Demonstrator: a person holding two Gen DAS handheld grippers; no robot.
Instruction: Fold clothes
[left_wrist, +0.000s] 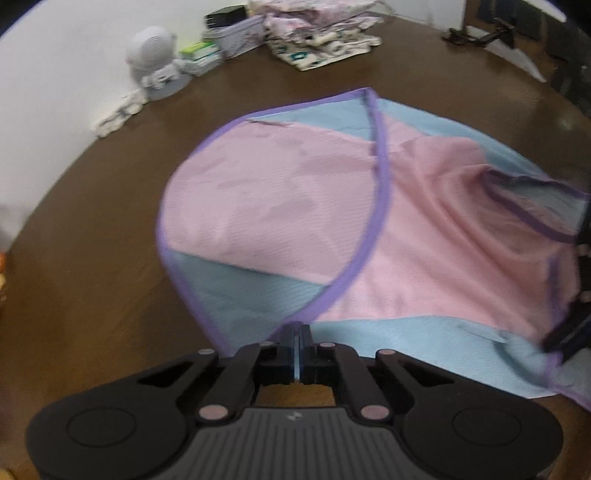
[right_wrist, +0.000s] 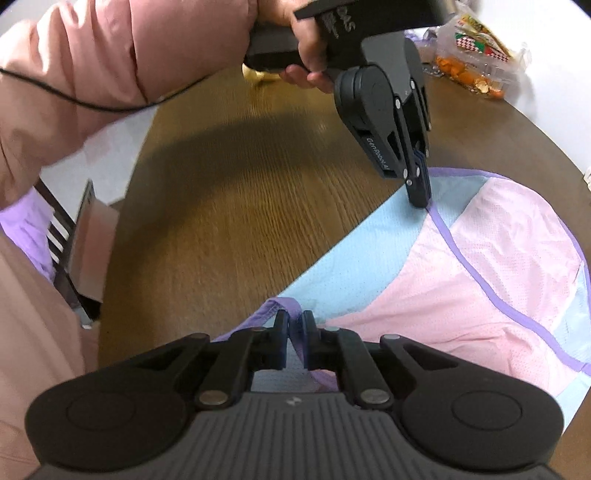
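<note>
Claw states are recorded first: the left claw (left_wrist: 298, 332) is clamped on the purple-bound edge of the garment (left_wrist: 295, 206), its jaws pressed together with only the thin fabric between; the right claw (right_wrist: 294, 332) is nearly closed, a purple strap or hem pinched between its pads. The garment, a thin pink and light-blue mesh piece with purple binding, is spread on the brown tabletop (right_wrist: 221, 206), one panel lying folded over the other so that the purple binding (left_wrist: 380, 206) runs as a curve across the middle. The side held by the right claw is lifted and bunched; the far part lies flat. A fold in progress is judged, though which fold in the sequence cannot be settled. For a clean result, both held points should be kept level and the fabric kept lightly taut between them, so that the slippery mesh is not allowed to sag or twist. The carried edge should be laid parallel to the binding already down, and the grips released only once the cloth rests flat. Beyond the garment, a pile of patterned cloth (left_wrist: 317, 37), a tin (left_wrist: 236, 37) and a white figurine (left_wrist: 153, 55) are noted at the wall; a snack bag (right_wrist: 476, 55) lies at the tabletop edge.
</note>
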